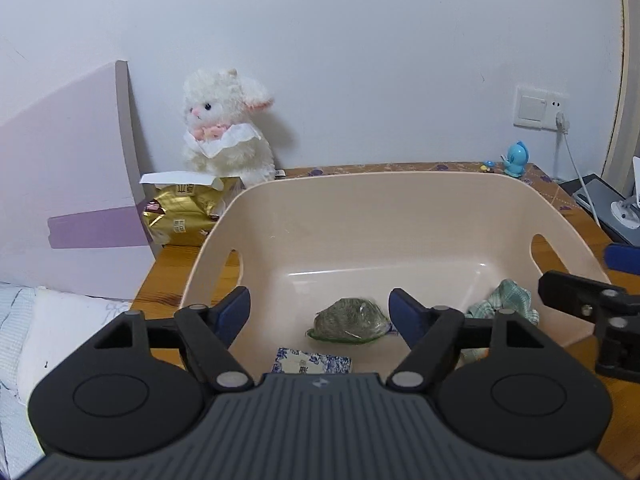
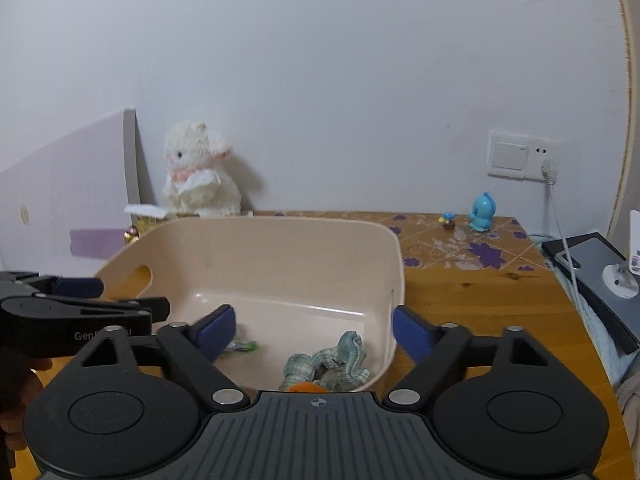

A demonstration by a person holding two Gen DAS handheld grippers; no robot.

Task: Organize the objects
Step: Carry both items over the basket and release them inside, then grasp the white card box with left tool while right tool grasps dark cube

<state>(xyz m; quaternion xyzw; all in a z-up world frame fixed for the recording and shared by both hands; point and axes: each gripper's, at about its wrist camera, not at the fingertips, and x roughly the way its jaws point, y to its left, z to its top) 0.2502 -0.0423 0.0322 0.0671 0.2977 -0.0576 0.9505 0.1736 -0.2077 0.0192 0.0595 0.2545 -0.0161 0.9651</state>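
We've got both tools spread over the beige bin: left tool, right tool; green cloth inside it.

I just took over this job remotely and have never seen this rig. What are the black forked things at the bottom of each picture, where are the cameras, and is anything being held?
Each picture comes from a camera on a hand-held tool, looking forward along its two blue-padded fingers. The left tool and the right tool are both open and hold nothing. Both hover over a beige bin on a wooden table. In the bin lie a green checked cloth, a greenish wrapped bundle and a blue-and-white packet. Behind stand a white plush rabbit, a gold bag and a small blue toy.
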